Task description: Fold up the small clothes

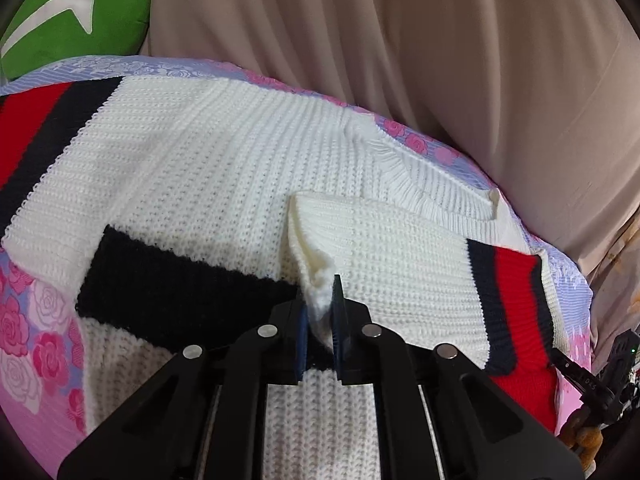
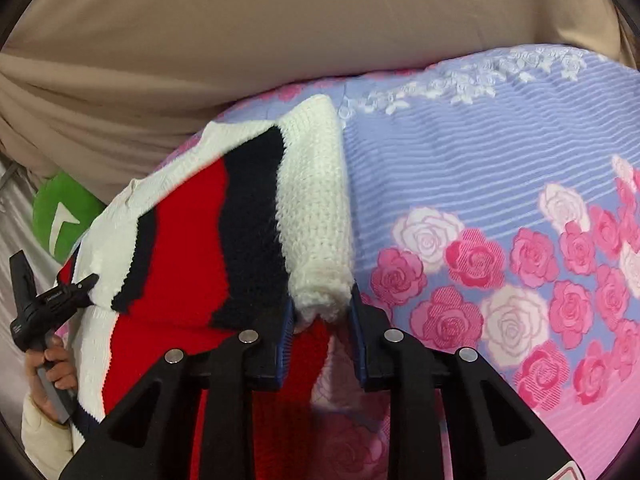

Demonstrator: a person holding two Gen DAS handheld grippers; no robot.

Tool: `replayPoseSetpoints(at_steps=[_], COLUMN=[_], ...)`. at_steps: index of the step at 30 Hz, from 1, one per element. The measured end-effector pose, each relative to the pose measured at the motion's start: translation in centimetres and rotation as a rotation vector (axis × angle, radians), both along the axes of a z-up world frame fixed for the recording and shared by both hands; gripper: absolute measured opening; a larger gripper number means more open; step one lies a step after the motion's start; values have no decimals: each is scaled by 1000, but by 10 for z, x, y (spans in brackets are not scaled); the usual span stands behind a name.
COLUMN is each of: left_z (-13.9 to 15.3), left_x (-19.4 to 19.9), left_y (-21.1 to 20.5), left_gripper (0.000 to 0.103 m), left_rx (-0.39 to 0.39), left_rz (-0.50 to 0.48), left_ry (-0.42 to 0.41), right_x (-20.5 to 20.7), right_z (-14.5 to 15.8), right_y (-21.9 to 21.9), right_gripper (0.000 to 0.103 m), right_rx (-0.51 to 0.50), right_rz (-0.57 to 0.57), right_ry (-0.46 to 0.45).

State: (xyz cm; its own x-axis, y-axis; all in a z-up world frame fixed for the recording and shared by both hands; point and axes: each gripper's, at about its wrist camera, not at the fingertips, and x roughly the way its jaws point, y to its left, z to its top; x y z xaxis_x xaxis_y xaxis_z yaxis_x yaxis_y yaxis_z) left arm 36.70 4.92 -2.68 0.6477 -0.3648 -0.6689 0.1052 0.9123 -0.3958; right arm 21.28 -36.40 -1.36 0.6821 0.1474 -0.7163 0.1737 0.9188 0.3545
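Left wrist view: one knit sweater (image 1: 208, 168), white with navy and red bands, lies spread on a floral bedsheet (image 1: 24, 320), lilac and pink with roses. One sleeve (image 1: 400, 272) is folded across the body, its cuff end striped navy, red, white. A navy band crosses the lower body at left. The left tool (image 1: 320, 308) is clenched on a bunched white fold of the sleeve, knit pinched between the blue pads. One green cushion (image 1: 72, 12) with a white arrow-like mark sits top left. Beige curtain (image 1: 400, 60) hangs behind. At the right edge the other tool's black frame shows, with tiny print too small to read.

Right wrist view: same single sweater (image 2: 180, 272), its striped sleeve end draped up over the right tool (image 2: 322, 308). The white rolled cuff (image 2: 320, 296) sits between the two blue-padded fingers; left pad is against the knit, the right pad looks just at its edge, so grasping or released I cannot tell. Bedsheet (image 2: 500, 168) is bare at right, with many pink and white roses and one strip of white lace-like flowers along the top. Left edge: one hand (image 2: 56, 364) grips the left tool's handle (image 2: 32, 304), cream sleeve below. Small white lettering on that black body, unreadable. Green cushion (image 2: 64, 216) is behind, beige curtain (image 2: 280, 32) above. No containers.
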Motion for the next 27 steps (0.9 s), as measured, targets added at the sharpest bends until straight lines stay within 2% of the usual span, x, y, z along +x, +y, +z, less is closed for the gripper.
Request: replayPoseSetpoints(at_steps=[2,4,6,7,8,10,12,18,20,21,24,25,27], left_z=[6,22,37,42,46,49,46,24,14,10,0,-3,-6], left_x=[-8,-23,-41,-46,-52,-58,-58,-48,-45,-42,-29,-22,-11], left_y=[9,29,60,77,99,148,196,345,374,385,395,394,391], left_gripper=[11,14,15,23,36,46,47,48,47,47,46,44,31], left_rx=[-35,-55,-41,-40,-36,-13,7,-87,-168,-215,-287,-304,-322], left_rz=[-13,-3,42,66,103,209,325,623,663,670,652,636,611], left_ry=[3,-41,-94,-107,-113,-116,-96,-1,11,16,30,36,42], right_x=[-11,-31,-54,-56,-67,-80,-92,-105,-106,-106,-104,-104,-105], right_z=[19,39,54,60,60,55,46,12,6,7,3,3,2], right_y=[10,27,54,64,77,99,119,163,168,168,168,169,171], right_gripper=[25,25,29,29,30,34,36,37,38,42,45,45,46], right_rx=[-17,-103,-176,-184,-183,-163,-136,-81,-104,-108,-89,-91,-101], right_rz=[-18,-11,34,62,101,174,234,333,329,329,323,320,318], right_ry=[-20,-56,-90,-86,-84,-75,-56,23,23,19,17,14,10])
